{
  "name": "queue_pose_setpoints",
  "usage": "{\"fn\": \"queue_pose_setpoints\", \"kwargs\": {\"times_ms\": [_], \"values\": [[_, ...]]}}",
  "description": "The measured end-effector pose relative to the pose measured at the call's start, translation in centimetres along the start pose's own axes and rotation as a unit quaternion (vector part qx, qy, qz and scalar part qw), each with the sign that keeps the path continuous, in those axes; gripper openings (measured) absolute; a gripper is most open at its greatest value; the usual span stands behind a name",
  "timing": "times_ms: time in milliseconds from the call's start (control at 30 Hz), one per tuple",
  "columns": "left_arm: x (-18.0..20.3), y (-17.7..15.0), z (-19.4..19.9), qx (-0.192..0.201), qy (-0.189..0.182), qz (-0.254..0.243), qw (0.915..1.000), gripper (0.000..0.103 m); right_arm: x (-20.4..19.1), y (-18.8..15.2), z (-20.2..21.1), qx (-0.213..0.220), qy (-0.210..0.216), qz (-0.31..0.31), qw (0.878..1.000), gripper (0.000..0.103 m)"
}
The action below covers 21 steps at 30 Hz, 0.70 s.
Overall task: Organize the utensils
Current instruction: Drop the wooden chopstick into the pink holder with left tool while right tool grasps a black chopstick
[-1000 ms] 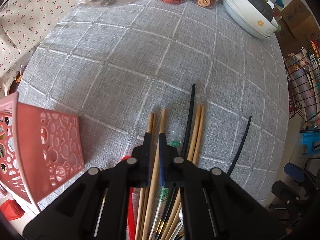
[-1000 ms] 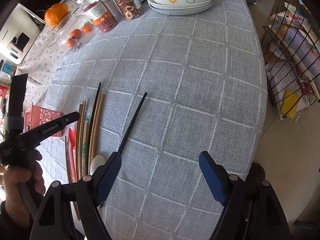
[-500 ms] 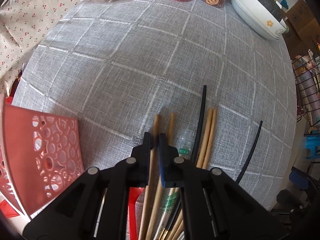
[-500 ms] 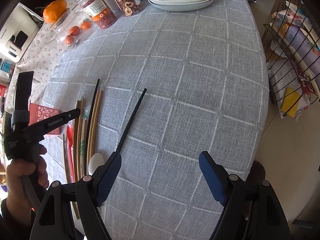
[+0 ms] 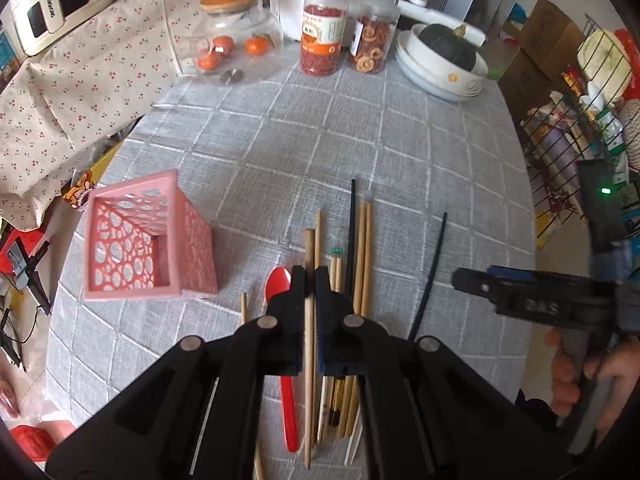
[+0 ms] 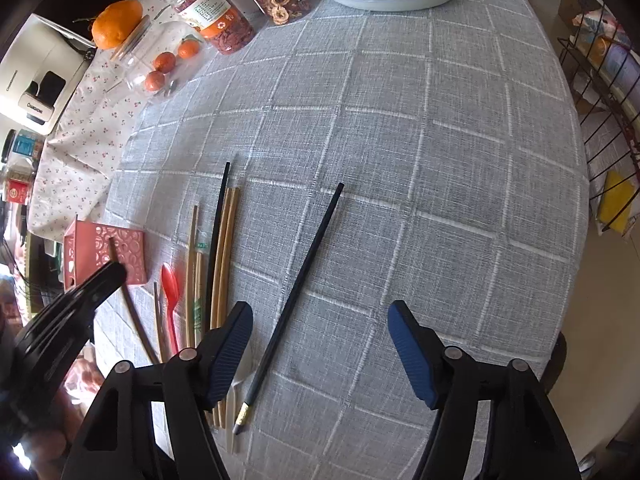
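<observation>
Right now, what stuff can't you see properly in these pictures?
- Chopstick in the left gripper: left wrist view, the black fingers cover its sides.
- Red spoon: same view, the gripper covers much of its handle.
- Pink basket: right wrist view, too side-on and partly behind the blurred left gripper to see inside.
- Black chopstick: its print near the right gripper is too small to read.

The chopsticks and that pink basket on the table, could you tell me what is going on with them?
A person is sorting utensils with two handheld claws. The left claw is shut on one wooden chopstick near the pink basket. The right claw, its jaws just narrowing, stands open over a lone black chopstick.
</observation>
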<state>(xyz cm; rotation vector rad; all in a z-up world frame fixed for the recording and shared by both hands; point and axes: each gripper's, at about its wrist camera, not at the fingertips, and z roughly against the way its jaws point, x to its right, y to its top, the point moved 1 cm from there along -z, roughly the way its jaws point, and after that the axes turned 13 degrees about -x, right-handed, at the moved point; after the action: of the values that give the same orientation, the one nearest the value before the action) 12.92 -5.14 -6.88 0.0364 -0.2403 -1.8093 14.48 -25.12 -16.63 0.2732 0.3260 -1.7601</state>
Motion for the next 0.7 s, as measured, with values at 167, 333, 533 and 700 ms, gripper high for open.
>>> {"fn": "queue_pose_setpoints", "kwargs": {"times_ms": [167, 333, 533, 700], "values": [[-1.7, -3.1, 4.6, 0.050, -0.011, -0.009, 0.9987, 0.005, 0.1, 0.9, -1.5, -0.006, 0.012, -0.016, 1.000, 0.044], [-3.6, -5.3, 5.5, 0.086, -0.021, -0.015, 0.9960, 0.005, -0.3, 1.9, -3.2, -0.006, 0.001, -0.008, 1.000, 0.034], [-5.3, -5.0, 6.3, 0.099, -0.045, 0.008, 0.9940, 0.005, -2.6, 1.8, -3.6, 0.025, -0.079, 0.023, 0.996, 0.023], [-5.8, -5.1, 6.8, 0.117, -0.048, 0.019, 0.9919, 0.005, -3.5, 1.4, -3.9, 0.036, -0.095, 0.037, 0.994, 0.008]]}}
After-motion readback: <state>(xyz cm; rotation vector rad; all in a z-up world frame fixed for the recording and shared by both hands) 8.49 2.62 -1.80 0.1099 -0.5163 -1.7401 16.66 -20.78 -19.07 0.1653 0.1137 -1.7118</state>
